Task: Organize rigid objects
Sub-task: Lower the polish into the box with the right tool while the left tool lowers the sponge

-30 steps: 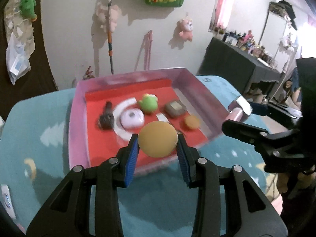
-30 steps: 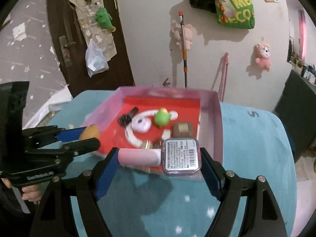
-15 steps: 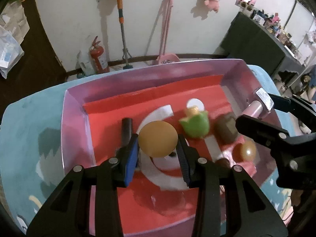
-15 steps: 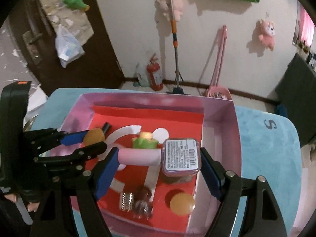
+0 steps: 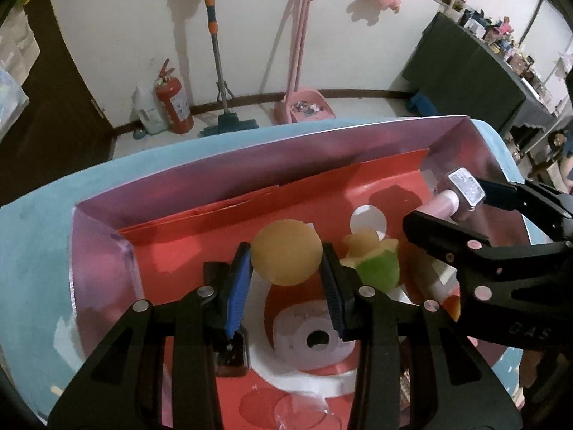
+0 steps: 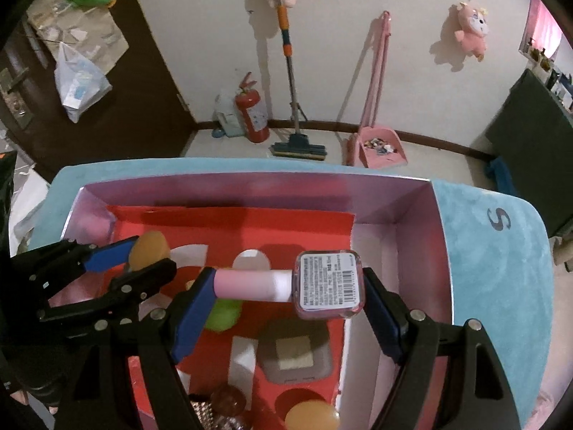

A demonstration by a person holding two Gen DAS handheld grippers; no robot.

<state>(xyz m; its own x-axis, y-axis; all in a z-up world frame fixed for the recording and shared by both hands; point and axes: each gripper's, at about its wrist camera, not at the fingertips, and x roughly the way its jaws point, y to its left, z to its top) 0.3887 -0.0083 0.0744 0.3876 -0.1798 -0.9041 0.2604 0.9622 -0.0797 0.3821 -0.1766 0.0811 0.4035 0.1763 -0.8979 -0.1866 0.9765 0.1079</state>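
Over pink box [image 5: 150,186], clamped orange ball [image 5: 285,251].

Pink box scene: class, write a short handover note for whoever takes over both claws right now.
Left claw: shut on the orange ball, held over the left part of the pink box.
Right claw: shut on the pink bottle, gripped end to end, lying crosswise over the box's middle.
Already in the box: green toy, white tape roll, brown square case, a second orange ball.
Done: both things carried over the box.
Left: lower each onto the red insert, release.
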